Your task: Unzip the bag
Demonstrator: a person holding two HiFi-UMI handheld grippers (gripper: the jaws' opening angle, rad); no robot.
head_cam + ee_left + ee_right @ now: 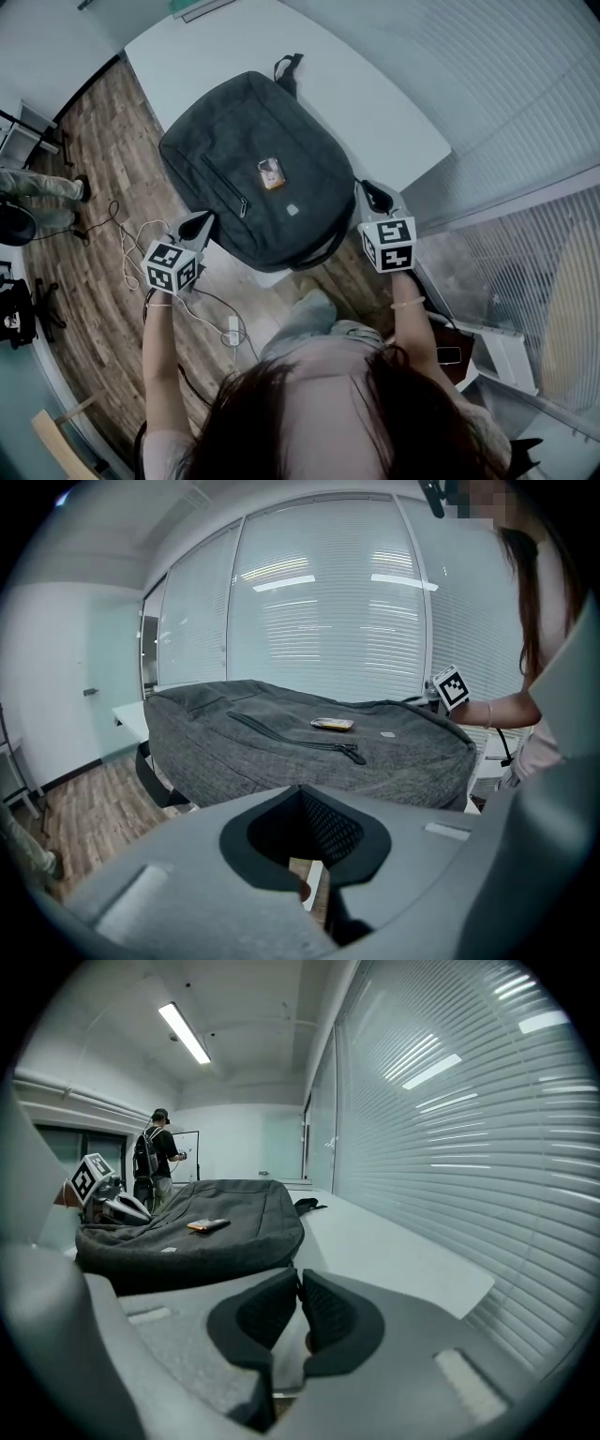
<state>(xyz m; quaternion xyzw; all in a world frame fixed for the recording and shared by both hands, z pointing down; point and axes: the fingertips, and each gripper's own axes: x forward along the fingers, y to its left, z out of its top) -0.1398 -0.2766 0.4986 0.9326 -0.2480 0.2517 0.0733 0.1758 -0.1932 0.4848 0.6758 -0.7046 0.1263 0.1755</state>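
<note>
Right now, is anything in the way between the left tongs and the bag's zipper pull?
Nothing visible. The left tongs are shut and empty, by the near edge of the bag; only bare grey fabric lies between them and the zipper pull. The small orange tag sits beyond the pull.

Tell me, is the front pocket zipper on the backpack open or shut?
Shut. The zipper runs as one thin closed line across the backpack, its pull at one end.
</note>
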